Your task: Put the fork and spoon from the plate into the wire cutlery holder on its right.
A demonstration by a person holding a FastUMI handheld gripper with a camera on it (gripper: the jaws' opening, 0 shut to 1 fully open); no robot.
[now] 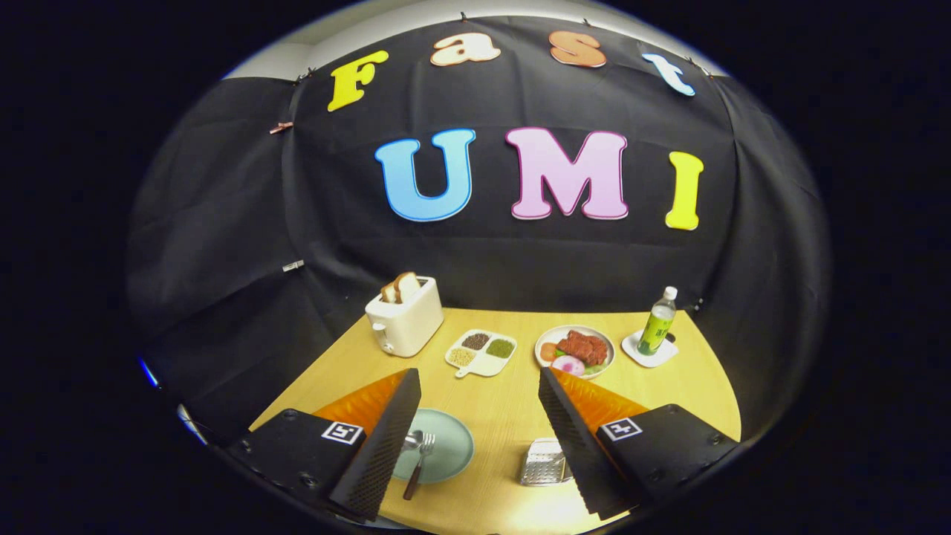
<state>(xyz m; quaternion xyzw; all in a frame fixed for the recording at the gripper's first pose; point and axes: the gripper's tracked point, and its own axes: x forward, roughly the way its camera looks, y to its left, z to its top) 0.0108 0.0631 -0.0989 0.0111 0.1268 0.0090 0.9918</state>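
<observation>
Gripper (475,423) fingers spread wide, nothing btwn them but bare wood table (505,416); held above the table, not touching any obj.

Plate (446,446), pale green, round, lies just inside the left finger (386,438), partly covered by it. On the plate: fork (420,464) and spoon (413,438), side by side, touching or nearly so. Fork long axis runs roughly along the finger direction, tines pointing away from the gripper, dark handle end toward it and overhanging the plate's near rim. Spoon: bowl visible next to the fork tines; its handle is hidden behind the left finger, so axis can't be told.

Wire cutlery holder (542,462), metal, upright on the table, right of the plate, just inside the right finger (576,438), which hides its right side. Looks empty.

Beyond the fingertips, well apart: toaster (405,323) w/ bread slices, divided dish (481,351) of grains, food plate (576,349), bottle (657,321) on a coaster.
</observation>
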